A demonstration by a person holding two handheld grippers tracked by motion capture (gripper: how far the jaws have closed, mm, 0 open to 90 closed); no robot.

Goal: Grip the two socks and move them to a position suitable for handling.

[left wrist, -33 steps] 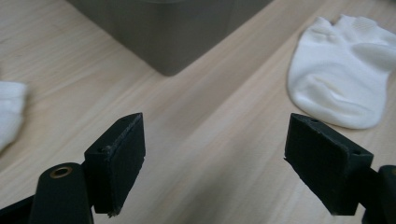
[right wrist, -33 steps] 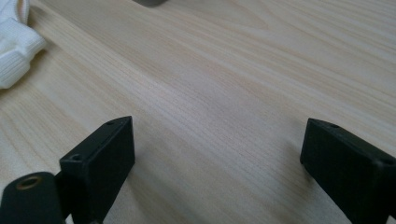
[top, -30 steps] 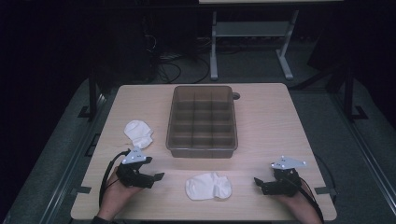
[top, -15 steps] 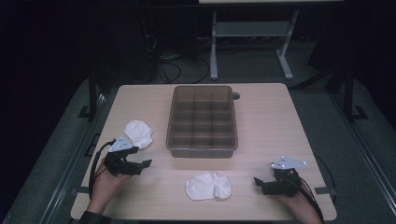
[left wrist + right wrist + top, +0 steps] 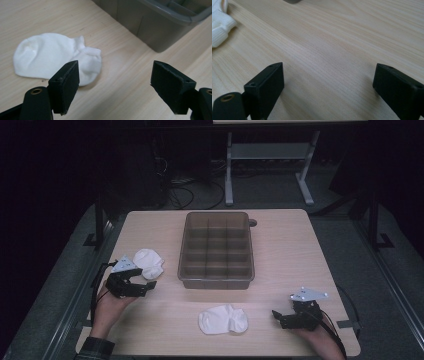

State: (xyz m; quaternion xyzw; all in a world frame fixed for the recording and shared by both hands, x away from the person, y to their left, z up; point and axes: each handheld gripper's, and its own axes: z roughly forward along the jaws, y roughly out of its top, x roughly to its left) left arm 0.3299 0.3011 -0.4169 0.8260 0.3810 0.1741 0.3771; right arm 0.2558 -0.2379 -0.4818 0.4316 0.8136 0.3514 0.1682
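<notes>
A white sock [image 5: 148, 262] lies on the wooden table's left side, left of a grey divided tray [image 5: 216, 270]. My left gripper [image 5: 146, 286] hovers just in front of that sock, open, with nothing between its jaws. In the left gripper view the sock [image 5: 52, 56] lies ahead and left of the left gripper [image 5: 115, 72], partly behind the left jaw. A second white sock bundle [image 5: 223, 320] lies near the front edge. My right gripper [image 5: 276, 317] rests to its right, open and empty, jaws pointing at it. In the right gripper view the bundle [image 5: 219, 22] sits at the far left.
The tray's compartments look empty, and its near corner [image 5: 155, 27] shows in the left gripper view. A small dark round thing [image 5: 252, 223] sits by the tray's far right corner. A metal stand [image 5: 267, 155] and cables stand on the dark floor beyond the table.
My left gripper has moved left and away from the front edge, closer to the left sock. The right gripper has stayed in place.
</notes>
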